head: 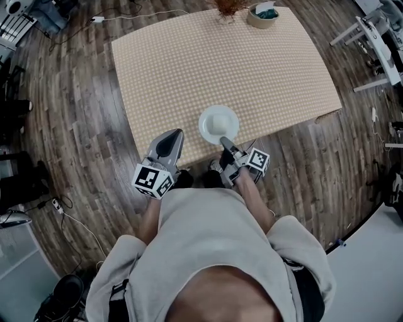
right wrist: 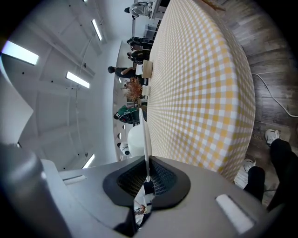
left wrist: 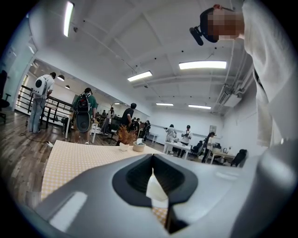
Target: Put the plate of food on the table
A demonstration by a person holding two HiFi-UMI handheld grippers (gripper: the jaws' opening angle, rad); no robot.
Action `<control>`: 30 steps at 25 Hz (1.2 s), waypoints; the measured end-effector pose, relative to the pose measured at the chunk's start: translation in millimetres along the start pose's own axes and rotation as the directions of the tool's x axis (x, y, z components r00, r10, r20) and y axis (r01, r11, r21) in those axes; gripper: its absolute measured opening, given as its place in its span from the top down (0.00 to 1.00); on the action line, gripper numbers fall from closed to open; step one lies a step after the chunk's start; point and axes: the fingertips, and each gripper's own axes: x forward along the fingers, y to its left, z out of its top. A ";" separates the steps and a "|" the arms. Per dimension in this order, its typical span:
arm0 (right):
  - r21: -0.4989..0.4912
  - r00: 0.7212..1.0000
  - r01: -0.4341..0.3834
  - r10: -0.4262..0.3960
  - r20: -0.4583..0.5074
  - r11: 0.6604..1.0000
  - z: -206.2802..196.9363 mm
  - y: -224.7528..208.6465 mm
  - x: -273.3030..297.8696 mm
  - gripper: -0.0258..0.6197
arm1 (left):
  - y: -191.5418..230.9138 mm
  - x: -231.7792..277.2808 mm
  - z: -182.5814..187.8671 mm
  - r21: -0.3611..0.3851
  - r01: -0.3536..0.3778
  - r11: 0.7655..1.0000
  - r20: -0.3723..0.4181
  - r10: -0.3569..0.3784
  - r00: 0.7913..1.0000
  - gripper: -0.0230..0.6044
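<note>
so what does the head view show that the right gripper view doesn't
Only the head view: the left gripper, the person's shoulders, and the plate seen whole from above. Only the right gripper view: the plate's rim edge-on, pinched in the right gripper, plus ceiling lights and people across the room. Both: the plate, the checked table, and the bowl and dried plant at its far edge.

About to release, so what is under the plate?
The checkered tablecloth, near its front edge. The plate covers its own underside, so contact is unseen.
</note>
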 end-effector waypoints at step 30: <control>0.093 0.999 0.021 -0.017 -0.045 0.995 -19.6 -85.6 -9.5 0.94 | 20.5 28.7 -113.3 -0.147 -0.006 0.989 -0.239 -0.030 0.970 0.95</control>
